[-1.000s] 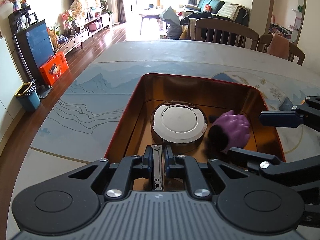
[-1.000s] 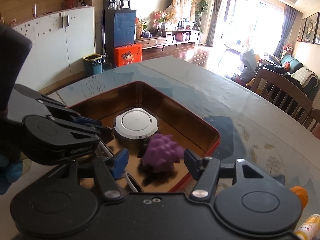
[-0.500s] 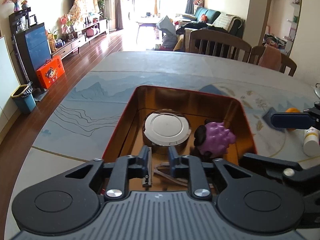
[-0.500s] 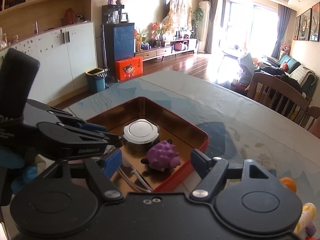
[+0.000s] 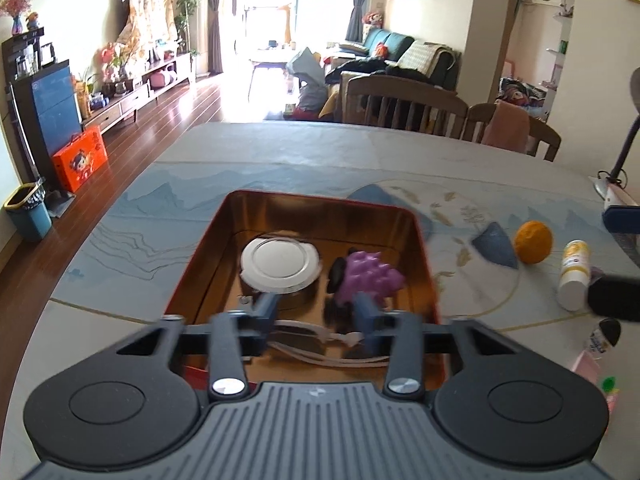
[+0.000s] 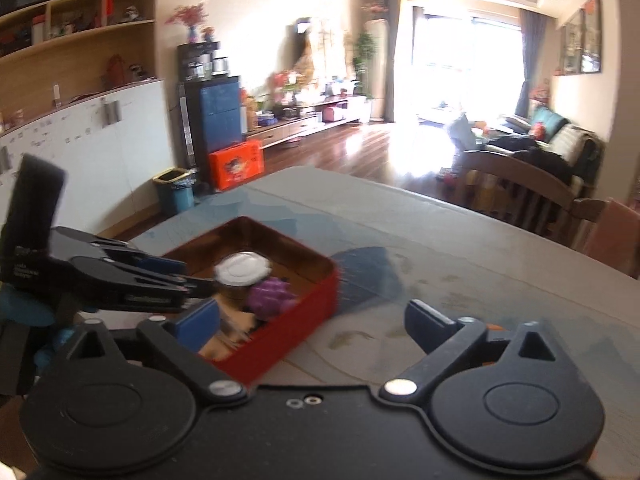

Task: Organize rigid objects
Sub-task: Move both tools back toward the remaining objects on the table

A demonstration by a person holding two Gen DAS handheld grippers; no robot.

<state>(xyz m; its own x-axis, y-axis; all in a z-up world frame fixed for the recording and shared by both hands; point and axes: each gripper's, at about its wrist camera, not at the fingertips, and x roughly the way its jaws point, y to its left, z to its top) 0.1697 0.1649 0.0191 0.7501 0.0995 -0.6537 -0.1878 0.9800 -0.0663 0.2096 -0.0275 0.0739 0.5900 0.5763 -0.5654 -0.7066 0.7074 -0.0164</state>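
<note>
Sunlit living room beyond a table (image 5: 280, 168) covered with a landscape-print cloth. Near centre, a red tin (image 5: 426, 264) holds a round metal lid (image 5: 280, 260), a purple bumpy toy (image 5: 370, 276) and white-framed glasses (image 5: 320, 334). Left gripper (image 5: 316, 312) hangs above the tin's near end, jaws opening, nothing between them. Right gripper (image 6: 312, 320) jaws opening, empty. To the right lie an orange (image 5: 533, 241) and a white bottle (image 5: 574, 274). Judged next: approach one squarely and close across its width.
</note>
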